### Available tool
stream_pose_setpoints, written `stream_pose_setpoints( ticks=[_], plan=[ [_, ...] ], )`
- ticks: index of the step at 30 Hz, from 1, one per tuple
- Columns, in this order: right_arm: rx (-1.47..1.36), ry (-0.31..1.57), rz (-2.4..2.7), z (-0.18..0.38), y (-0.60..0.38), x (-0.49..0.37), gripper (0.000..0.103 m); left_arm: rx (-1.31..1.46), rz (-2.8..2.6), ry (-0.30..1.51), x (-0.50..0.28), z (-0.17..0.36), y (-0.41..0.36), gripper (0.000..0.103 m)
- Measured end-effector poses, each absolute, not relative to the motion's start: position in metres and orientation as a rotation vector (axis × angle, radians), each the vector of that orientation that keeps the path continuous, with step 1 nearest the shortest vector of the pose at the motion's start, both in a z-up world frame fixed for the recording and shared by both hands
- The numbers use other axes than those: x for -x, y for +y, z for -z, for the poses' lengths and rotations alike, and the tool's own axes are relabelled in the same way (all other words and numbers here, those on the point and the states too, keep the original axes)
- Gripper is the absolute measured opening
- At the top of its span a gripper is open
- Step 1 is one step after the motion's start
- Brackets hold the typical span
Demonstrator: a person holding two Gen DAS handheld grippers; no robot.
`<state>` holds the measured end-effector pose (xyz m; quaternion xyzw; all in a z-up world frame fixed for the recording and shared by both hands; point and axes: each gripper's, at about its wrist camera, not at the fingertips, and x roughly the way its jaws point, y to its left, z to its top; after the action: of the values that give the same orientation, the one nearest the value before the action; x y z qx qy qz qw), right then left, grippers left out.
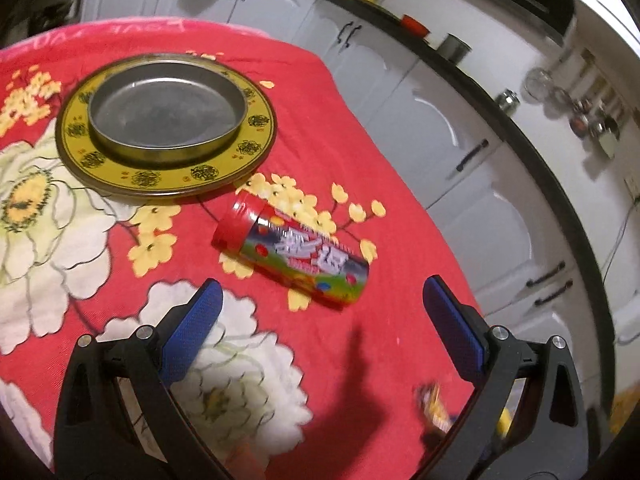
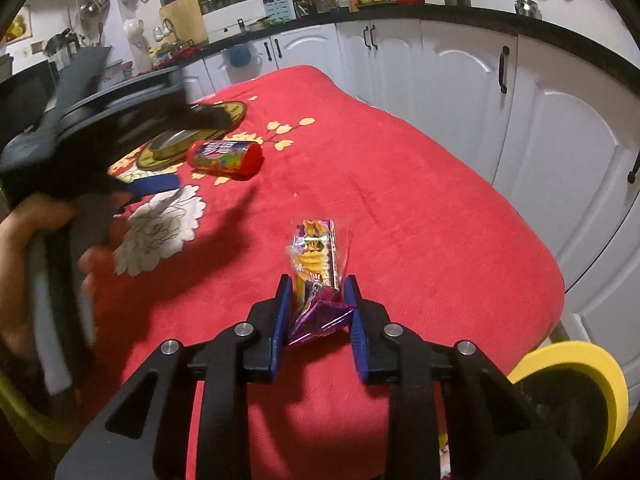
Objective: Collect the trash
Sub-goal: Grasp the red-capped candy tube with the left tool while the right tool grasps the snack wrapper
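A red snack can (image 1: 290, 250) with a red lid lies on its side on the red flowered cloth, just ahead of my left gripper (image 1: 322, 294), which is open and empty above the cloth. The can also shows in the right wrist view (image 2: 225, 156). My right gripper (image 2: 317, 292) is shut on a crumpled purple and yellow snack wrapper (image 2: 316, 260), which sticks out forward between the blue pads. The wrapper shows blurred in the left wrist view (image 1: 434, 406) at the lower right.
A yellow patterned plate (image 1: 166, 178) with a round metal tin (image 1: 166, 114) on it stands beyond the can. White kitchen cabinets (image 2: 460, 76) run past the table's far and right edges. A yellow round object (image 2: 580, 364) sits low at the right.
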<state>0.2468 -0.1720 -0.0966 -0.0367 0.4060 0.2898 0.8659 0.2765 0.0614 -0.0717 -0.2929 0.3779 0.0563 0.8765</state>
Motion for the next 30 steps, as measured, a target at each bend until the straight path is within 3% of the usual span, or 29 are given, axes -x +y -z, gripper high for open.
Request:
stream_pose_setpoints(
  ticks=[5, 11, 14, 16, 18, 30],
  plan=[
    [0.027, 0.835, -0.623, 0.088, -0.186, -0.228, 0.025, 0.676, -0.195, 0.792, -0.292, 0.075, 0.071, 0.092],
    [-0.028, 0.814, -0.613, 0.076, -0.209, -0.214, 0.025, 0.671, -0.301, 0.83, -0.31, 0.082, 0.075, 0.077],
    [-0.028, 0.797, -0.601, 0.071, -0.218, -0.206, 0.025, 0.634, -0.344, 0.847, -0.316, 0.08, 0.073, 0.065],
    [-0.026, 0.783, -0.588, 0.068, -0.225, -0.2, 0.025, 0.596, -0.372, 0.859, -0.319, 0.08, 0.072, 0.052],
    [-0.031, 0.778, -0.583, 0.067, -0.229, -0.198, 0.025, 0.562, -0.375, 0.863, -0.316, 0.082, 0.07, 0.047],
    [-0.072, 0.75, -0.541, 0.059, -0.26, -0.18, 0.025, 0.441, -0.193, 0.874, -0.28, 0.084, 0.039, 0.036]
  ],
)
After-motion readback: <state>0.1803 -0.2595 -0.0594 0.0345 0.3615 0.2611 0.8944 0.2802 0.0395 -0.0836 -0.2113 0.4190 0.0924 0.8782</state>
